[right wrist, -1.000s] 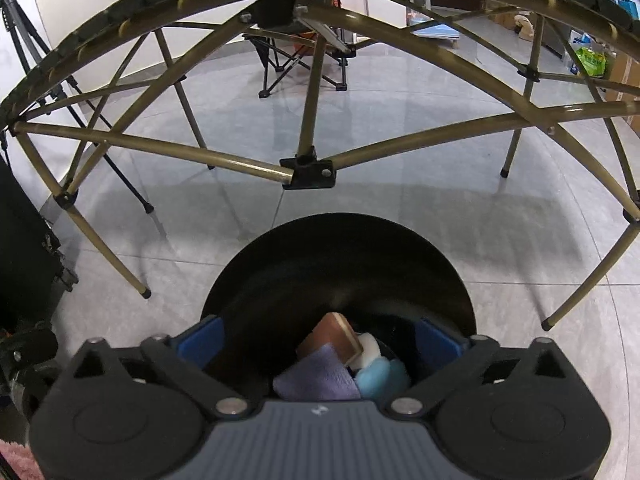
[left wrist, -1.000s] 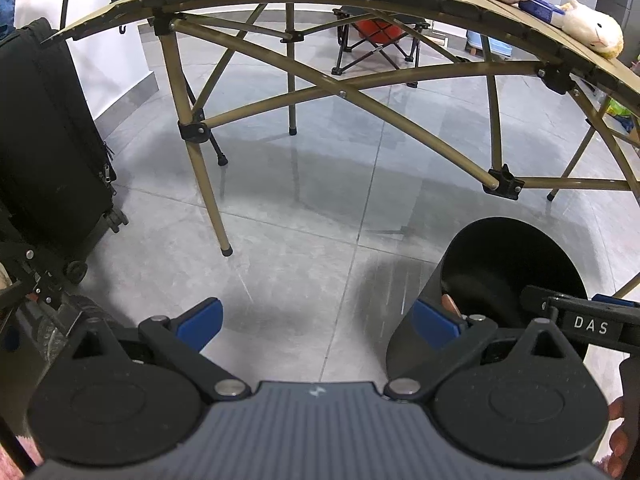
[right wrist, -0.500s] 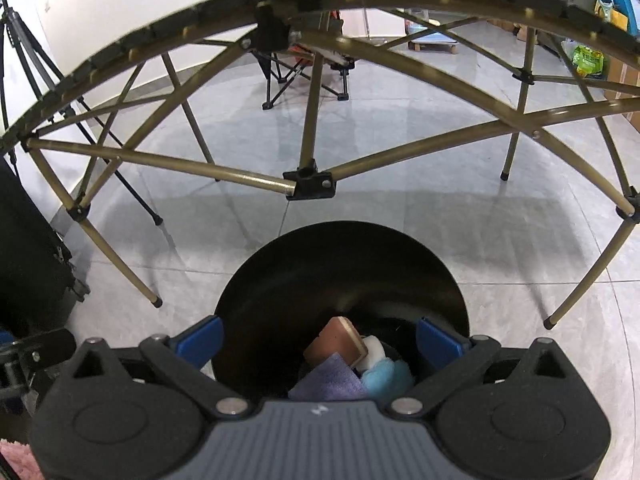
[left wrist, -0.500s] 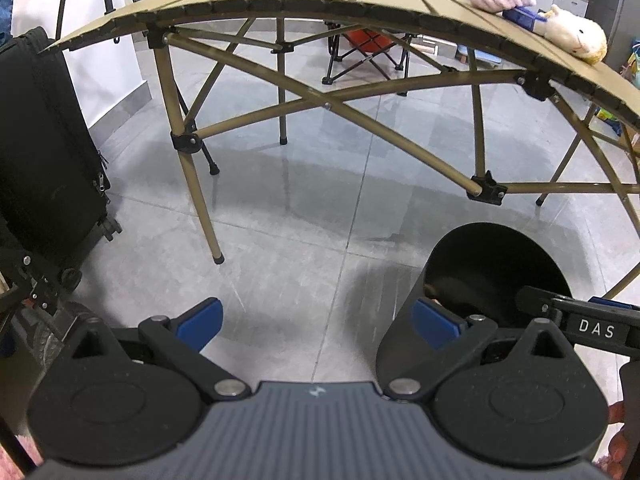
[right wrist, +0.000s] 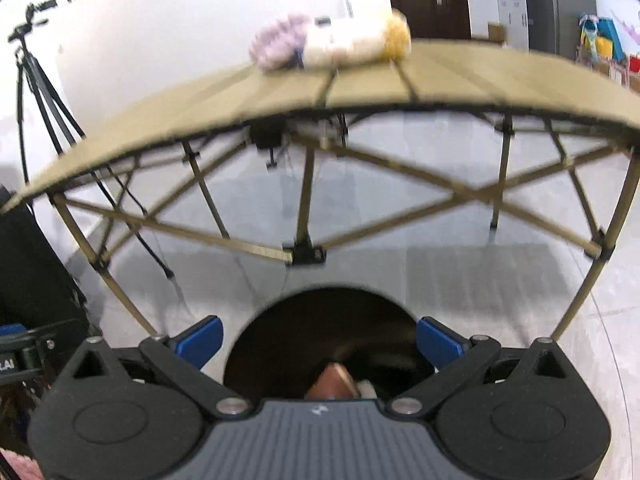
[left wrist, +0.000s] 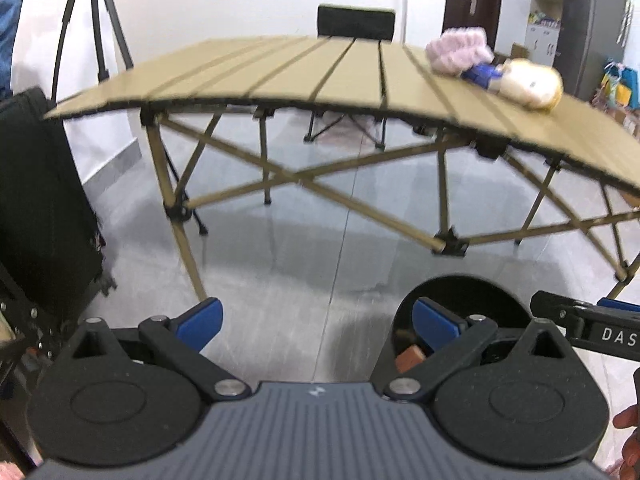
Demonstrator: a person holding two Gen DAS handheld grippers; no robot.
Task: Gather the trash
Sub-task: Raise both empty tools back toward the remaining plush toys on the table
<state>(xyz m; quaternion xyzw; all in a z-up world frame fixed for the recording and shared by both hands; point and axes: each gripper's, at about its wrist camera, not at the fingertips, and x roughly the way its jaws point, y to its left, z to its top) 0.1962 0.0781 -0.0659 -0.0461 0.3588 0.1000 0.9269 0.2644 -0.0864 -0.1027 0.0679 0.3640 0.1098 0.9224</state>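
1. the left gripper [left wrist: 316, 322] was held low above the grey tiled floor [left wrist: 312, 248], its blue-tipped fingers [left wrist: 200, 318] spread wide apart with nothing between them.
2. the right gripper [right wrist: 318, 340] was likewise released, its blue fingers [right wrist: 202, 336] set wide and holding nothing; it hung directly over the mouth of the black bin [right wrist: 320, 320].
3. the black bin [left wrist: 460, 300] stood on the floor, in front of the folding table and to the right of the left gripper; the left gripper's right finger overlapped the bin's rim in that view.
4. inside the bin a brown block [right wrist: 330, 382] was visible, with a small white piece [right wrist: 366, 389] just beside it. the left view showed the same block as reddish-brown [left wrist: 410, 358]. the rest of the contents were hidden by the gripper body.
5. the tan slatted folding table [left wrist: 320, 72] stood beyond the bin on crossed legs. on its top lay a pink fluffy item [left wrist: 460, 54] touching a cream plush toy [left wrist: 528, 84]; a blue part sat between them.
6. the same plush toy [right wrist: 352, 44] and pink item [right wrist: 276, 46] appeared blurred in the right view.
7. a black suitcase [left wrist: 44, 208] stood at the left, and a tripod [left wrist: 96, 36] stood by the white wall behind it.
8. a black folding chair [left wrist: 356, 24] stood behind the table.
9. part of the right gripper, marked "das" [left wrist: 616, 334], showed at the right edge of the left view, with fingertips of a hand [left wrist: 630, 436] below it.
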